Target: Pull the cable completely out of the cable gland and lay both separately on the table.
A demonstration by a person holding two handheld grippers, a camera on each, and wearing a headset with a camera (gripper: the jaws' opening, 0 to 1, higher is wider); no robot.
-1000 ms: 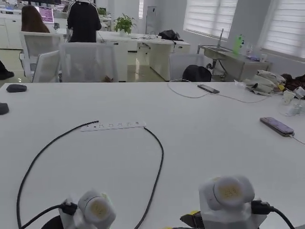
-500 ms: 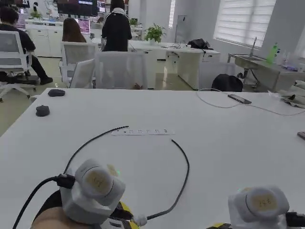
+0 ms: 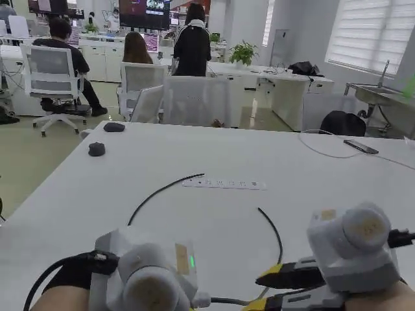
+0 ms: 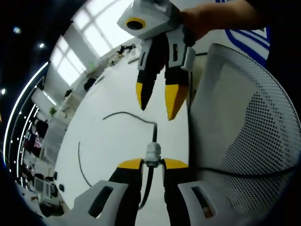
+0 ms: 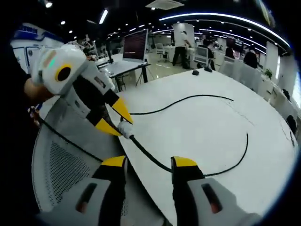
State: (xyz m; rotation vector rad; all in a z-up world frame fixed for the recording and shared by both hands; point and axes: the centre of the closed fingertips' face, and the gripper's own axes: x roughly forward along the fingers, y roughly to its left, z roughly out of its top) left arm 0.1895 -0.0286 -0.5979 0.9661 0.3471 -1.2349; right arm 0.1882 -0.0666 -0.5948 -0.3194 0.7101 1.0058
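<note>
A white cable gland (image 4: 152,154) sits pinched between the yellow tips of my left gripper (image 4: 152,164), which is shut on it. The black cable (image 5: 141,146) leaves the gland, crosses the white table and curves round to a free end (image 3: 259,209). My right gripper (image 5: 149,162) is open and points at the gland (image 5: 124,128), with the cable showing in the gap between its jaws and not gripped. In the head view both grippers are low at the near table edge, the right gripper (image 3: 256,293) aimed left at the gland (image 3: 201,300).
A white power strip (image 3: 224,184) lies mid-table with its own black cable (image 3: 162,191) running left. Two dark mice (image 3: 96,149) sit at the far left, and a phone (image 3: 361,147) at the far right. A mesh chair (image 4: 244,127) is under the grippers. People sit beyond the table.
The head camera has swung left. The right gripper has come in toward the gland, its jaws now showing. The cable's free end has slid away from the power strip toward me.
</note>
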